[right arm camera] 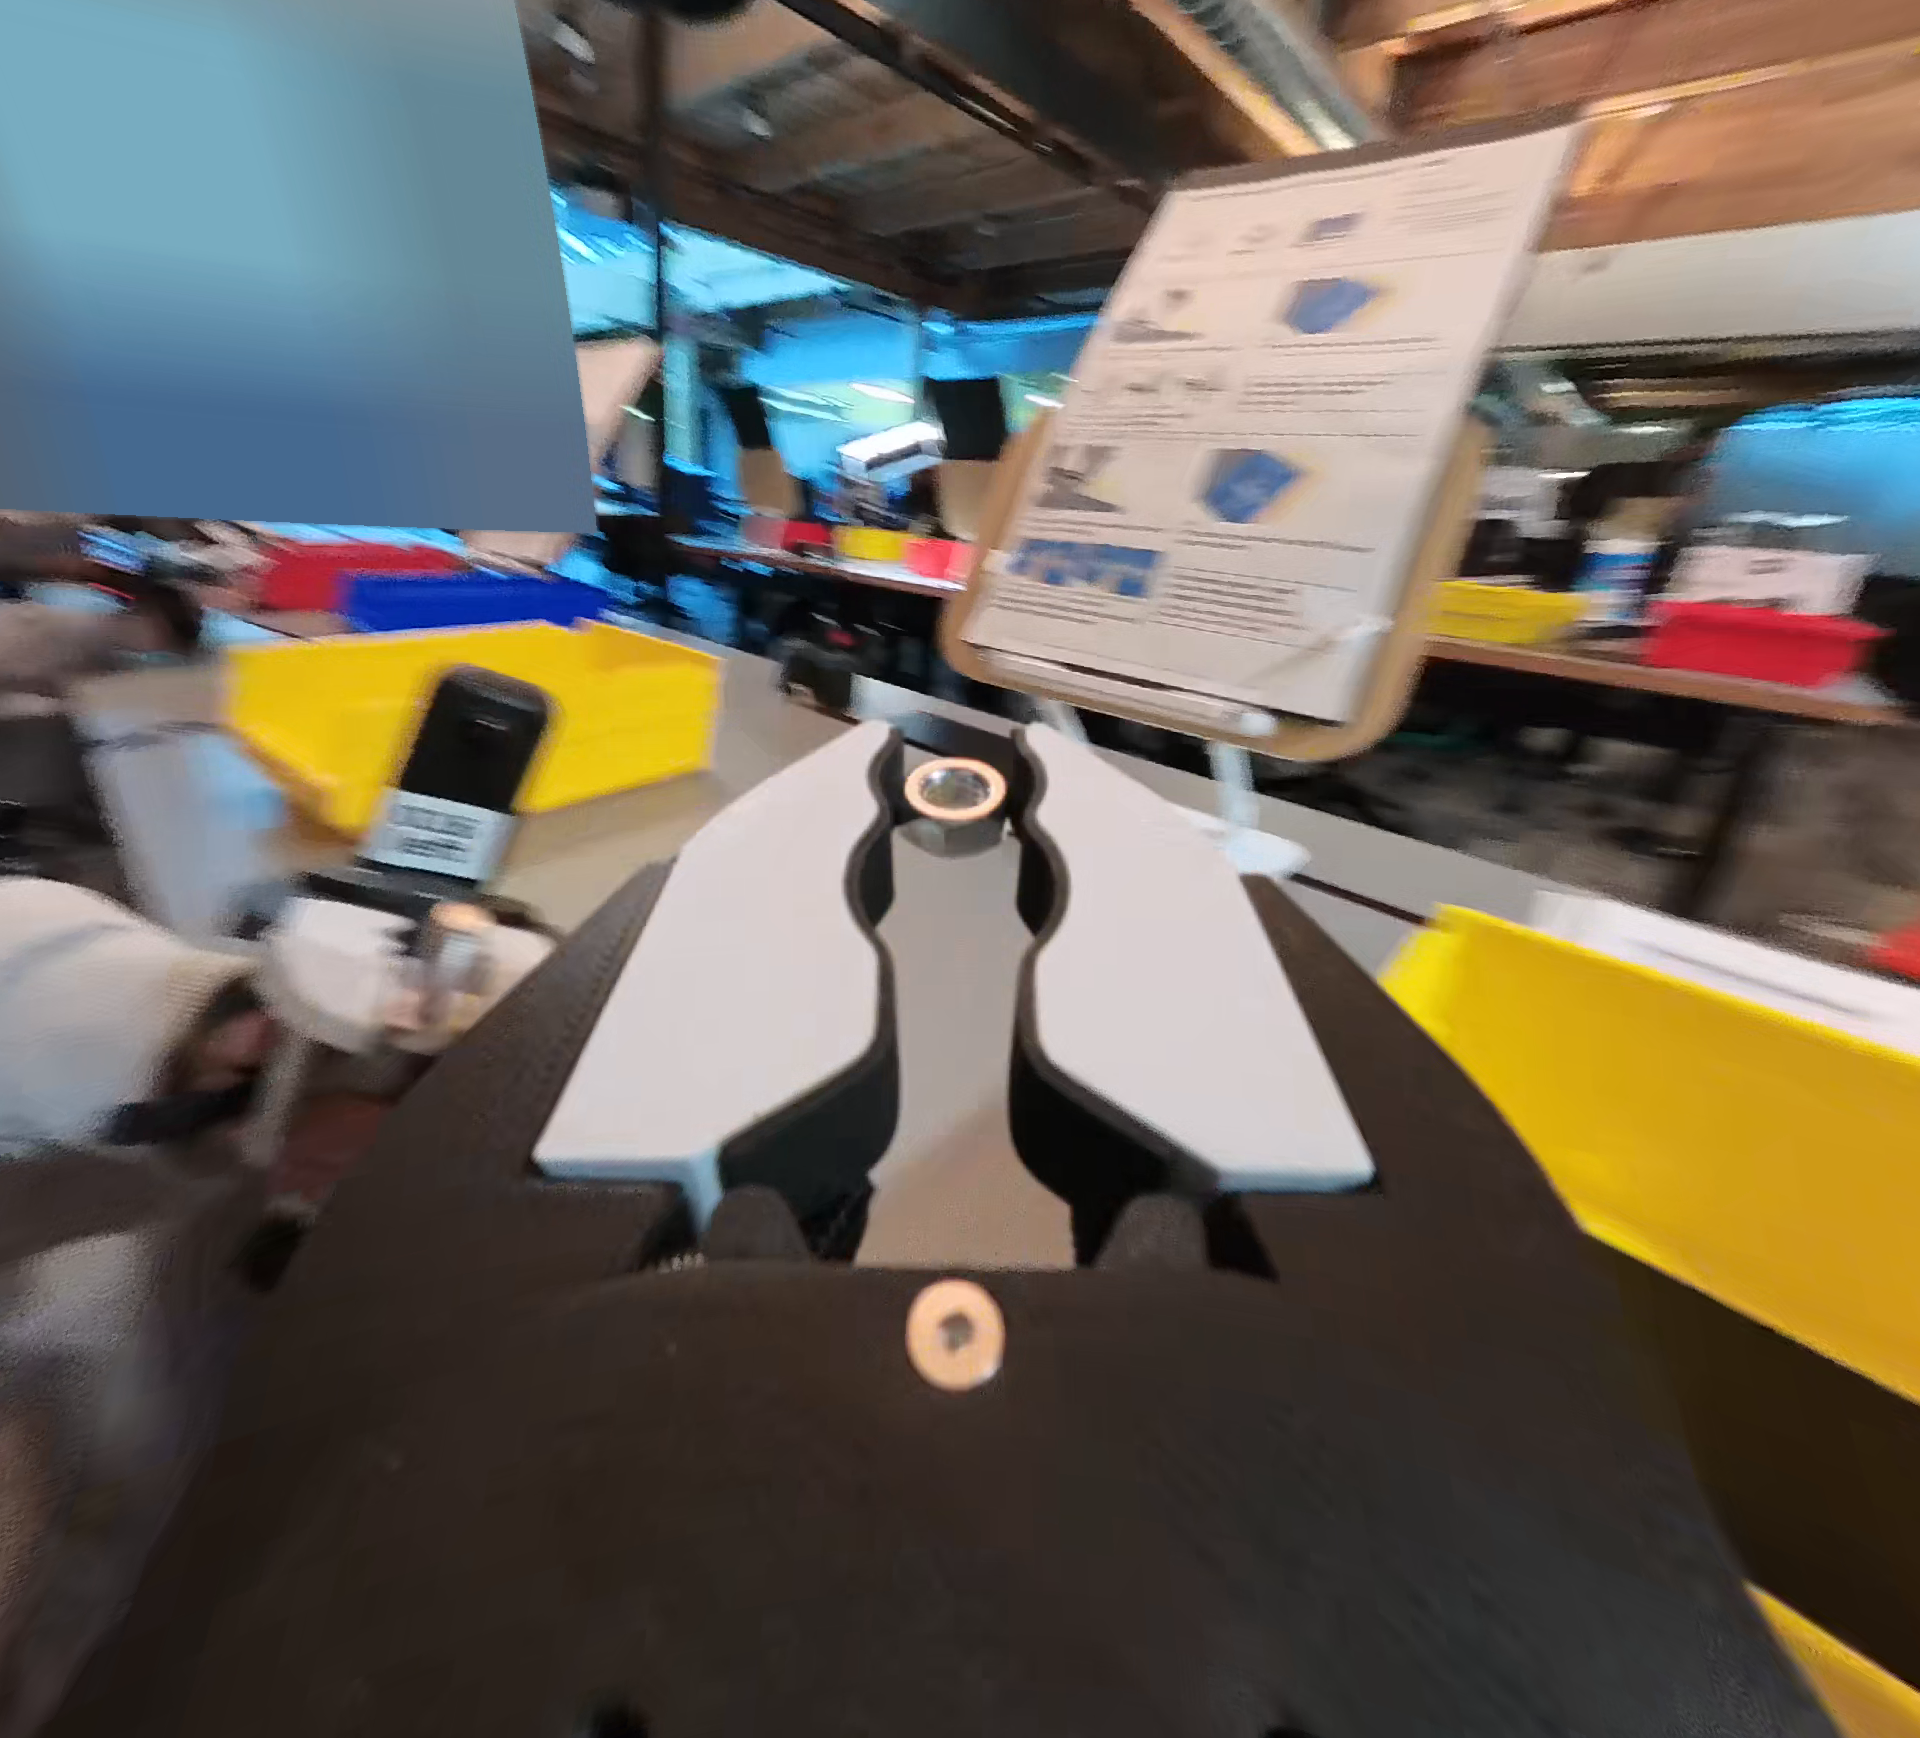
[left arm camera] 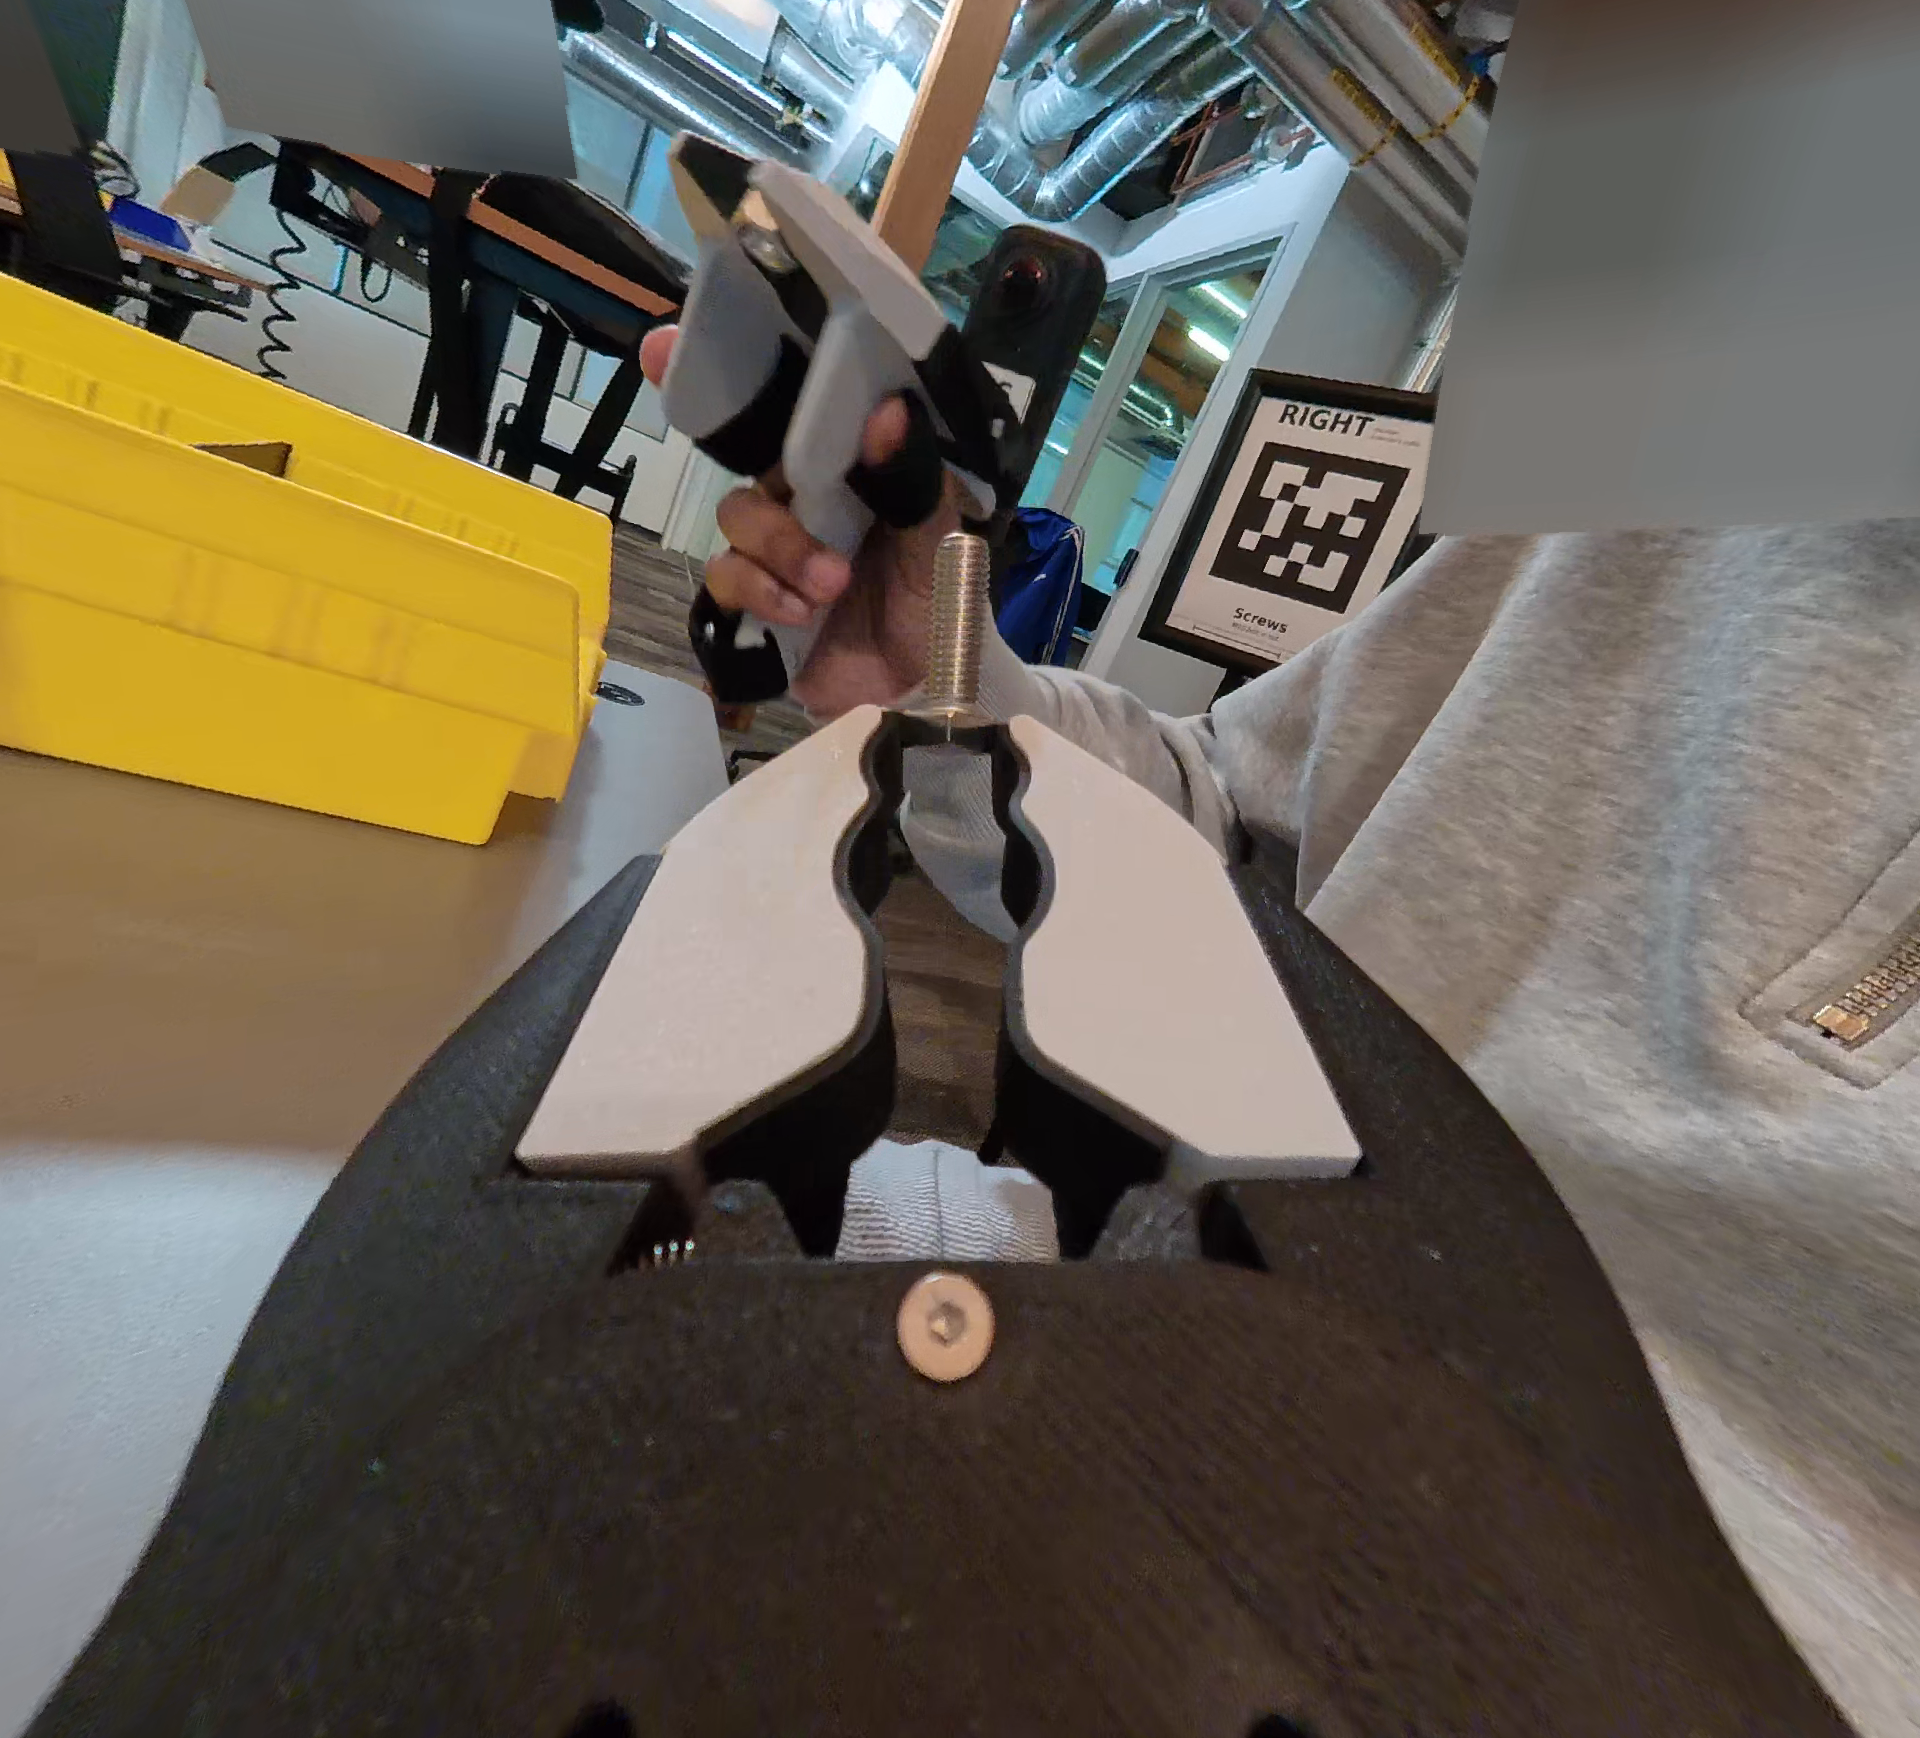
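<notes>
Workshop with bare ducts and timber beams overhead, grey table [left arm camera: 208, 940] below carrying yellow bins [left arm camera: 281, 608] at 9 o'clock in the left wrist view. Left gripper [left arm camera: 943, 732] pinching a threaded bolt [left arm camera: 962, 623] by its head, long axis upright toward 12 o'clock; right gripper [right arm camera: 954, 810] clamped on a hex nut [right arm camera: 954, 805], bore up. Other gripper seen just behind the bolt at 11 o'clock, grey sleeve [left arm camera: 1558, 857] at 3, document stand [right arm camera: 1247, 483] at 1 o'clock past the nut.

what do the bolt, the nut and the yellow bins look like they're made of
Bolt in the left hand-held gripper: bare silvery metal, probably steel, with shiny cut threads.
Nut in the right hand-held gripper: the same bright metal look, glinting at its bore.
Yellow bins: likely moulded plastic, smooth, uniformly coloured, ribbed walls.
</notes>
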Demonstrator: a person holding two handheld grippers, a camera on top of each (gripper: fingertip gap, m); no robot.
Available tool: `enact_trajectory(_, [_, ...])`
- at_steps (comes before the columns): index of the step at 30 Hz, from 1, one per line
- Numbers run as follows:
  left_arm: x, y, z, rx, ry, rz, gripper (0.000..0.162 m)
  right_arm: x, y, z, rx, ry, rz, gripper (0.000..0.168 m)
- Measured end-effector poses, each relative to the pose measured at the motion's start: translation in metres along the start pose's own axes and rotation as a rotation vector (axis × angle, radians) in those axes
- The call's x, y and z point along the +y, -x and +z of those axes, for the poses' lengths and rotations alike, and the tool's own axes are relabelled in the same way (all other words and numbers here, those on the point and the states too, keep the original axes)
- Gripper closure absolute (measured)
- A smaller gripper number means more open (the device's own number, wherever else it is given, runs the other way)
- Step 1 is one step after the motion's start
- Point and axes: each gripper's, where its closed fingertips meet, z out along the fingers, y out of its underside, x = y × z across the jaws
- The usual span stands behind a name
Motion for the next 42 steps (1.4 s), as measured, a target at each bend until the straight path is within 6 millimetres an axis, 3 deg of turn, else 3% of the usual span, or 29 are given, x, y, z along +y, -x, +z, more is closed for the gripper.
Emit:
enact_trajectory(2, [0.003, 0.000, 0.001, -0.006, 0.015, 0.012, 0.145, 0.007, -0.037, -0.016, 0.138, 0.086, -0.135, 0.149])
enact_trajectory(4, [0.005, 0.001, 0.002, -0.014, 0.027, 0.023, 0.145, 0.029, -0.075, -0.033, 0.264, 0.238, -0.197, 0.149])
enact_trajectory(6, [0.006, 0.001, 0.003, -0.017, 0.035, 0.027, 0.145, 0.063, -0.105, -0.049, 0.342, 0.438, -0.122, 0.149])
enact_trajectory(8, [0.007, 0.002, 0.004, -0.020, 0.038, 0.028, 0.145, 0.090, -0.118, -0.059, 0.382, 0.572, -0.004, 0.149])
enact_trajectory(11, [0.008, 0.002, 0.004, -0.023, 0.038, 0.024, 0.145, 0.110, -0.121, -0.064, 0.389, 0.643, 0.077, 0.149])
enact_trajectory(18, [0.010, 0.001, 0.005, -0.031, 0.044, 0.025, 0.145, 0.149, -0.119, -0.072, 0.375, 0.858, 0.071, 0.149])
enact_trajectory(28, [0.010, -0.002, -0.001, -0.054, 0.043, 0.036, 0.145, 0.156, -0.125, -0.067, 0.368, 0.849, 0.155, 0.149])
enact_trajectory(42, [0.010, -0.002, -0.003, -0.062, 0.046, 0.039, 0.145, 0.157, -0.124, -0.063, 0.359, 0.839, 0.132, 0.145])
